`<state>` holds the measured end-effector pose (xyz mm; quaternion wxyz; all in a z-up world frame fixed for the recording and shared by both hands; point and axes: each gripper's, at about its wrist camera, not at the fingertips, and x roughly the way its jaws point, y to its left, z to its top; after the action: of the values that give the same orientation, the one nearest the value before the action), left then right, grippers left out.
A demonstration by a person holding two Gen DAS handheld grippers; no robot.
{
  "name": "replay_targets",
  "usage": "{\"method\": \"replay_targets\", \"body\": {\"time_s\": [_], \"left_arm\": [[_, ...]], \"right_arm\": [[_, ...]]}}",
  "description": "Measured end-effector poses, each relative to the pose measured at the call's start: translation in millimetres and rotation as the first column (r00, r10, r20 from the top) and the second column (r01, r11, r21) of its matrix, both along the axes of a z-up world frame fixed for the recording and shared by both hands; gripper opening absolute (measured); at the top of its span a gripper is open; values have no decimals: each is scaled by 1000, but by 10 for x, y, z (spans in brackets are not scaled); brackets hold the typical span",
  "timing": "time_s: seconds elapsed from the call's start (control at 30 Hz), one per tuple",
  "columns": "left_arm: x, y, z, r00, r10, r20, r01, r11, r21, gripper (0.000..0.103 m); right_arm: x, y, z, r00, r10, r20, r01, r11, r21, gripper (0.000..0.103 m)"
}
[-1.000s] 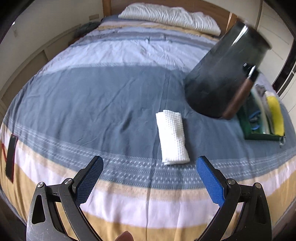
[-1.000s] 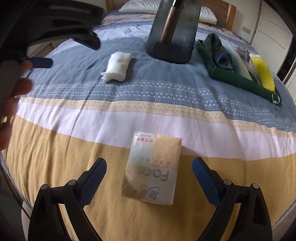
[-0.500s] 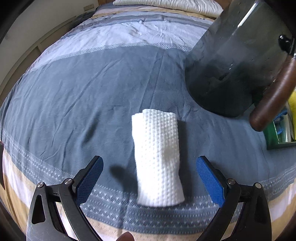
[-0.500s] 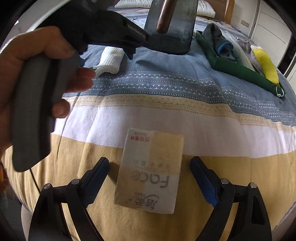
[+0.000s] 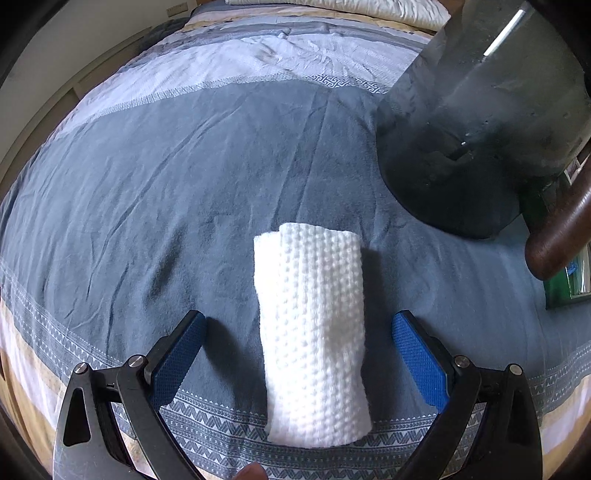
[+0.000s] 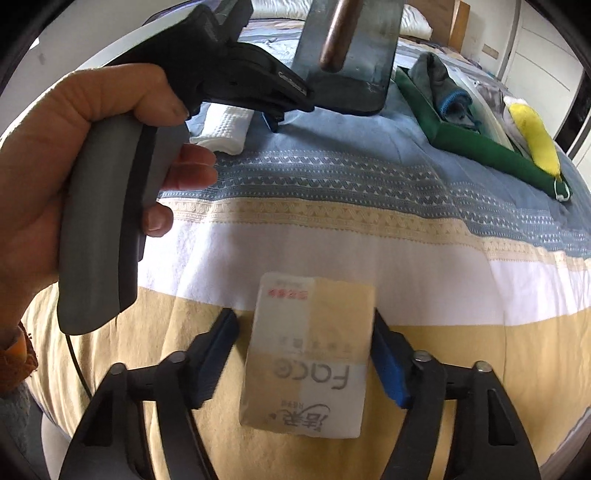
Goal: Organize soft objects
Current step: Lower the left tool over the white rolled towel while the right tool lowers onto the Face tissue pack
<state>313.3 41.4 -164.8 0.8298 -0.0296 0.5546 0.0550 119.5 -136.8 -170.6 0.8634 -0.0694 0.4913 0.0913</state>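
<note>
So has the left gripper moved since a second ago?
Yes. The left gripper has come down toward the rolled white towel, which now lies between its open jaws; the bucket looms closer too.

Rolled towel (image 5: 314, 332) on bed (image 5: 147, 184), bucket (image 5: 480, 122) behind-right; tissue pack (image 6: 308, 358) nearer bed's foot.

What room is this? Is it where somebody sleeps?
Most likely a bedroom. A big bed with a striped bedspread fills the view, a white pillow lies at its head, and a wooden headboard stands behind.
</note>
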Motion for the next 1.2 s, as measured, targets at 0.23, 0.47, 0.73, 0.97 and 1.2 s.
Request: {"method": "replay_targets", "body": {"time_s": [0.23, 0.47, 0.73, 0.97, 1.2], "left_arm": [[64, -27, -69, 1000, 10, 7, -10, 1000, 11, 100], [16, -118, -124, 999, 28, 26, -29, 999, 24, 101], [-52, -150, -156, 999, 34, 41, -35, 999, 26, 101], [-84, -133, -197, 998, 34, 54, -35, 999, 31, 101], [-109, -138, -207, 998, 36, 61, -38, 999, 28, 102]], "right_arm": [[12, 20, -29, 1000, 11, 4, -11, 1000, -7, 62], [-25, 58, -45, 999, 22, 26, -21, 999, -31, 62], [-60, 71, -71, 999, 35, 38, -33, 998, -47, 62], [-93, 104, -71, 998, 47, 49, -43, 997, -62, 58], [-120, 136, -66, 996, 61, 63, -56, 996, -75, 53]]}}
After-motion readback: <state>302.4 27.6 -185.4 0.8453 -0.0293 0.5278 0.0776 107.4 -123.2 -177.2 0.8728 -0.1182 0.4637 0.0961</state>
